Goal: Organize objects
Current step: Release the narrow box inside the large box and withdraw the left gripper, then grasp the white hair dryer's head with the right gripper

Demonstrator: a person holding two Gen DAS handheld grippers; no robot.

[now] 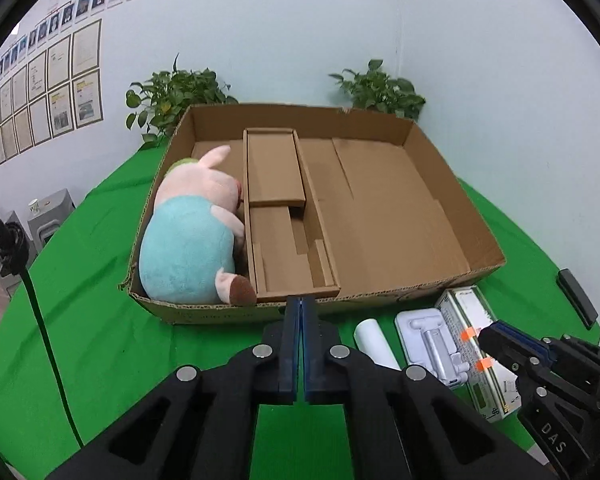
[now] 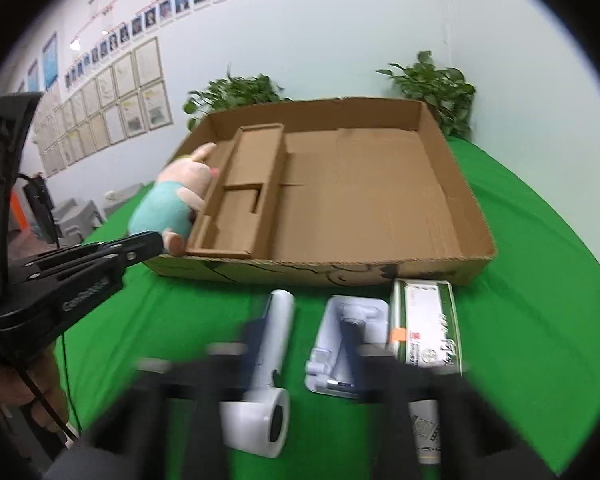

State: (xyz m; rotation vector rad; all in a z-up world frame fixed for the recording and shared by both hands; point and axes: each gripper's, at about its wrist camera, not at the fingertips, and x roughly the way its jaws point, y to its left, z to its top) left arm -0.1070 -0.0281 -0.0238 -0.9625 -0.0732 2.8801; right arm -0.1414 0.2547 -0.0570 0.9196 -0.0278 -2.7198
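Observation:
An open cardboard box point(image 1: 380, 294) sits on the green cloth, with a plush pig point(image 1: 188, 240) lying in its left compartment. In front of it lie a white handheld device point(image 2: 268, 352), a white phone stand point(image 2: 340, 344) and a green-and-white carton point(image 2: 424, 324). My left gripper point(image 1: 300, 304) is shut with nothing in it, just before the box's front wall. My right gripper point(image 2: 302, 332) hovers over the stand and carton. Its fingers are smeared by blur in its own view. In the left wrist view its tip point(image 1: 485, 336) looks closed and empty.
Two potted plants point(image 1: 176, 96) point(image 1: 380, 92) stand behind the box against the wall. A flat black object point(image 1: 578, 298) lies at the table's right edge. A white tube point(image 2: 424, 428) lies near the carton. A black cable point(image 1: 40, 320) crosses the cloth on the left.

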